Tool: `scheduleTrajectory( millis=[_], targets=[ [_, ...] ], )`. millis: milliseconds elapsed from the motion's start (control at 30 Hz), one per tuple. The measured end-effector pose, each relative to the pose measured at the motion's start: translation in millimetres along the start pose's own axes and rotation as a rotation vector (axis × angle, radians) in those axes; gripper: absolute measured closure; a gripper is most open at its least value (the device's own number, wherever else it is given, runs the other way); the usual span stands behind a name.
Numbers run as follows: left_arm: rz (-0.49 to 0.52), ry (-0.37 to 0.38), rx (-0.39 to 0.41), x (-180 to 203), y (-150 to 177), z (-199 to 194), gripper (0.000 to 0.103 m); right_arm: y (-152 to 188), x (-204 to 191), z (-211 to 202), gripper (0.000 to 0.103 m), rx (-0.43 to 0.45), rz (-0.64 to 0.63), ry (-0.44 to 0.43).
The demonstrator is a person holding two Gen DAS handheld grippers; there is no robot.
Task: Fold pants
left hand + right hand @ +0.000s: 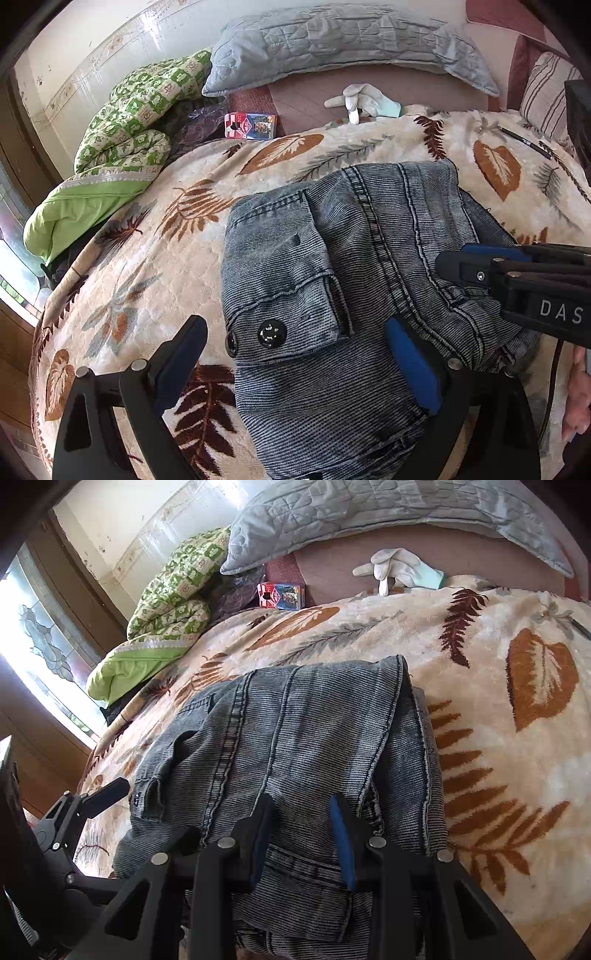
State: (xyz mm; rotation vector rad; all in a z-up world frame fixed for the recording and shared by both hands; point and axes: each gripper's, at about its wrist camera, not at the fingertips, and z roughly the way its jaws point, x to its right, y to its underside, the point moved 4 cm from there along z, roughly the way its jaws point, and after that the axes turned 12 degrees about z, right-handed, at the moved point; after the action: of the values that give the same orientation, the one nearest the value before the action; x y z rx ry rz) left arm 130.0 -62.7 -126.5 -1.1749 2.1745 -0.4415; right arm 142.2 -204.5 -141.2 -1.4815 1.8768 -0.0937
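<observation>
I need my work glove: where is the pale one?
The pale work glove lies at the bed's far end, below the grey quilted pillow, right of the small red-and-blue box.

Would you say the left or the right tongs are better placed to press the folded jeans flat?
Probably the right tongs: they sit over the middle of the jeans, while the left tongs straddle the buttoned edge.

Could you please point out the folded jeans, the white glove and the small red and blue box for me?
folded jeans [306, 731]: right wrist view, top denim layer.
white glove [397, 568]: right wrist view, its palm.
red and blue box [251, 126]: left wrist view, its front face.
</observation>
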Motion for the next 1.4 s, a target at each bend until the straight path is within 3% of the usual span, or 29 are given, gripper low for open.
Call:
scheduleTrajectory(
  millis=[167,600,767,967,1233,1400],
  targets=[
    [-0.054,0.039,-0.023,-6.8,2.9,-2.6,0.005,1.3,2.6,-4.1,0.068,0.002,0.009,-0.025],
    [-0.066,0.007,0.039,-9.3,28.0,-48.5,0.005,8.2,-3.6,-47.3,0.067,0.026,0.047,-0.041],
    [-0.093,0.071,-0.022,-4.3,34.0,-33.7,0.001,33.7,4.6,-37.4,0.067,-0.027,0.044,0.05],
    [-0.036,0.033,-0.011,5.3,28.0,-31.7,0.0,35.2,10.9,-35.8,0.066,-0.026,0.04,0.048],
    [-0.062,-0.027,0.098,-9.4,17.7,-59.8,0.0,25.7,7.9,-57.7,0.066,-0.029,0.087,-0.01],
    [-0.135,-0.081,0.189,-36.5,11.3,-85.7,0.0,16.5,-6.7,-97.9,0.066,0.08,0.031,-0.01]
  ],
)
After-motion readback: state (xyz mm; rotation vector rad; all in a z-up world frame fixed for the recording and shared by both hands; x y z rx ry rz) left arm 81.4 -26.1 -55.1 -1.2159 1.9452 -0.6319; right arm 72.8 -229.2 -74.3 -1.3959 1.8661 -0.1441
